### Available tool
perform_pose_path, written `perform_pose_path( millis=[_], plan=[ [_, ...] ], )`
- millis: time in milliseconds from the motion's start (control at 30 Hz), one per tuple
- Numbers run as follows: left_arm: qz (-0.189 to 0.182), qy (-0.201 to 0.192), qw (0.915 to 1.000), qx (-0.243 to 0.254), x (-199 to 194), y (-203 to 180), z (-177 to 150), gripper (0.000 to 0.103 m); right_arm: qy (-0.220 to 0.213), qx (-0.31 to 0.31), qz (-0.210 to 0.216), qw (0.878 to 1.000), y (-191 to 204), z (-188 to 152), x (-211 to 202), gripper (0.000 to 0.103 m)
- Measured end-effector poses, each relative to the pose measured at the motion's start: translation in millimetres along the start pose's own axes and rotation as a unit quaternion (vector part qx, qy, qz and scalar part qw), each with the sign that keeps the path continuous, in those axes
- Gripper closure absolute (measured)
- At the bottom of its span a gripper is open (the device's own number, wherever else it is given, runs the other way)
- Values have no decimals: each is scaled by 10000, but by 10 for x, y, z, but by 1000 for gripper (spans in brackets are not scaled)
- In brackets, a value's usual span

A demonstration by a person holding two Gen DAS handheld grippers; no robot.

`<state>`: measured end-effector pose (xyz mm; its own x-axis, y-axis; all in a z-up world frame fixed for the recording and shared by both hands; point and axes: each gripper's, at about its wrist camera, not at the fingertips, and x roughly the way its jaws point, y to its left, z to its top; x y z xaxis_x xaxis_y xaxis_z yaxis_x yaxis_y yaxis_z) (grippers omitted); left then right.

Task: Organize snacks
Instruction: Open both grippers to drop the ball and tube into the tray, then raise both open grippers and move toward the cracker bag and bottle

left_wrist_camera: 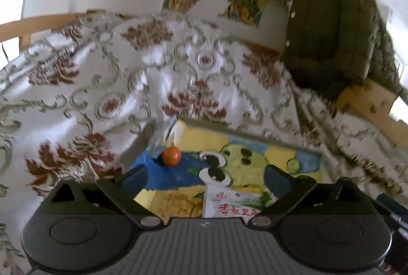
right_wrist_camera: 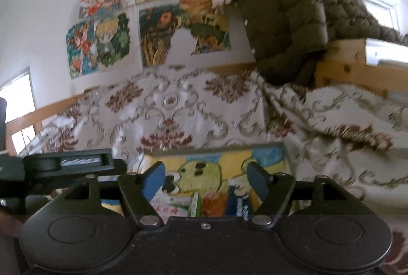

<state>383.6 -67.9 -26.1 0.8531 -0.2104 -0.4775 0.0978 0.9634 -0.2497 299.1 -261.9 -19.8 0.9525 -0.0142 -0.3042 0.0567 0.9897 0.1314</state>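
Lying flat on a painted sheet (left_wrist_camera: 255, 147), a white snack packet (left_wrist_camera: 229, 203) with red lettering sits at six o'clock in the left wrist view, between the spread fingers of the left gripper (left_wrist_camera: 206, 175) but touched by neither pad; its lower part is hidden behind the gripper body, so its long axis cannot be told, though the lettering reads roughly upright toward the camera. At about eleven o'clock from the packet a small orange ball (left_wrist_camera: 171, 156) rests on the sheet's blue patch, apart from the packet, beside a clear plastic edge. In the right wrist view the same packet (right_wrist_camera: 173, 206) shows low at seven o'clock from the right gripper (right_wrist_camera: 206, 180), whose fingers also stand apart with nothing pressed between them; a green-edged packet (right_wrist_camera: 195, 203) and a dark blue packet (right_wrist_camera: 238, 203) stand on edge just beside it, close together. Around the sheet spreads a white floral cloth (left_wrist_camera: 127, 86). An olive quilted jacket (left_wrist_camera: 331, 27) hangs at two o'clock, and drawings (right_wrist_camera: 102, 45) are stuck to the wall at twelve.
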Motion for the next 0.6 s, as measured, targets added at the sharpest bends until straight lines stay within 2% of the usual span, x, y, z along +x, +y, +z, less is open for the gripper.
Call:
perform_pose_path(
  millis=[200,433,600],
  plan=[
    [88,-446,9990,7,-593,38,77,0,-370,26,-39,9993,-12,227,-473,1],
    [284,-891,9955,128,-1333,111,54,0,-465,455,-71,9979,-66,263,-1036,1],
    [587,-1005,9931,152,-1815,190,-145,0,-450,457,-131,9979,-3,181,-1380,1]
  ],
)
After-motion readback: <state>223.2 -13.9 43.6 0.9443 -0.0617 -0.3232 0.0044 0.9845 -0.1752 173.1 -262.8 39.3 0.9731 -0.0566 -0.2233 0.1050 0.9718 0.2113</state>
